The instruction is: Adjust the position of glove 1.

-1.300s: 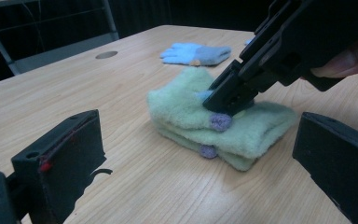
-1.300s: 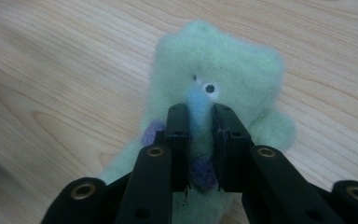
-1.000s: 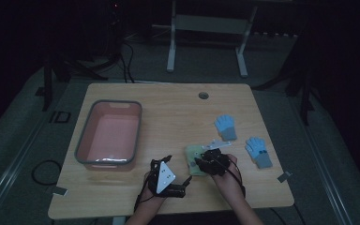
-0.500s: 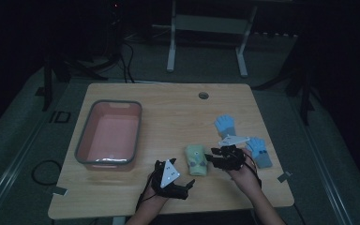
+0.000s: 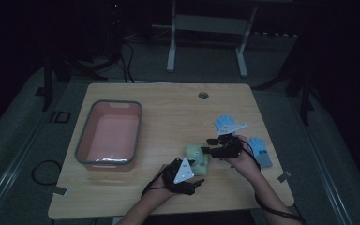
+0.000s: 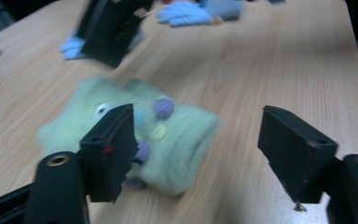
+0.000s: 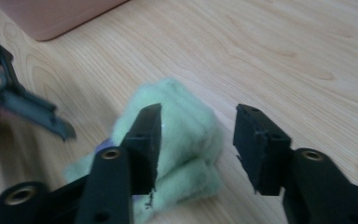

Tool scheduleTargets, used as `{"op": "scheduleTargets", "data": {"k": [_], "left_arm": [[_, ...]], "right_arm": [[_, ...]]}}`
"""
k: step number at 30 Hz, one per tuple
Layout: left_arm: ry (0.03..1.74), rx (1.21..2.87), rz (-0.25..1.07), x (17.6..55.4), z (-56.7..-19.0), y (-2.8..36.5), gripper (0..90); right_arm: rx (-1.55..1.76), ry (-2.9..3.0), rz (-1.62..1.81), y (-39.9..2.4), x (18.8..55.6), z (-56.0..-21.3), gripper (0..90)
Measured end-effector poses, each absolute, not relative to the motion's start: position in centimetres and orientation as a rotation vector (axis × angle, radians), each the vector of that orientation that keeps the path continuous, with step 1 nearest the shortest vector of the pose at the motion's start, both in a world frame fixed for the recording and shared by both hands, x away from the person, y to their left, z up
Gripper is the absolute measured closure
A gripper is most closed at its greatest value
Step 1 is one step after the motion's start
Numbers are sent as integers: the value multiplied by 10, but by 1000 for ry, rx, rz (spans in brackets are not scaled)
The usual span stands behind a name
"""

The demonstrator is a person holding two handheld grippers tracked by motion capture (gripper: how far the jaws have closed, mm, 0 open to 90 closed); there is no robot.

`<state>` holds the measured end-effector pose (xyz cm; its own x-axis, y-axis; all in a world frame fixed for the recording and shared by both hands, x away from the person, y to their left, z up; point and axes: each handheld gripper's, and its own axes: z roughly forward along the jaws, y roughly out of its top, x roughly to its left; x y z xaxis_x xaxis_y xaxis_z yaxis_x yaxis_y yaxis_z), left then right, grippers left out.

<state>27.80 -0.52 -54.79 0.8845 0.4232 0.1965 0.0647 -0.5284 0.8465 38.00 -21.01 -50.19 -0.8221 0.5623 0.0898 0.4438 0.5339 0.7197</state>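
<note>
Two blue gloves (image 5: 225, 123), one green mitten (image 5: 198, 158), one pink tub (image 5: 108, 135).

1. You are working in a recording room or lab, not a home: the surroundings are dark and only the wooden tabletop (image 5: 168, 117) is lit.
2. Your tabletop has a cable hole (image 5: 203, 95) near its far edge, as office desks do.
3. Grey carpet (image 5: 23, 140) covers the floor around you, with a black cable (image 5: 40, 171) coiled on it at the left.
4. Behind the tabletop stands the white metal frame of another desk (image 5: 206, 37), and dark stand legs (image 5: 49, 79) rise at the sides.
5. Tape pieces (image 5: 57, 191) mark the tabletop's near corners.
</note>
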Motion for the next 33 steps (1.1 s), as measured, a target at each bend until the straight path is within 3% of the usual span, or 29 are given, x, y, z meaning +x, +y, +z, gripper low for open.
{"op": "scheduleTargets", "data": {"k": [8,18,22,26,33], "left_arm": [[276,2243,452,294,-557,-17,363],[241,2302,487,300,-564,-23,426],[244,2309,528,300,-564,-23,467],[283,2301,516,305,-559,-20,668],[261,2345,510,308,-544,-17,728]], "right_arm": [[854,2701,1115,-199,399,-529,418],[942,2799,1157,-202,409,-548,403],[968,2829,1210,-200,410,-553,500],[960,2816,1205,-199,406,-548,632],[977,2782,1203,-197,402,-536,685]]}}
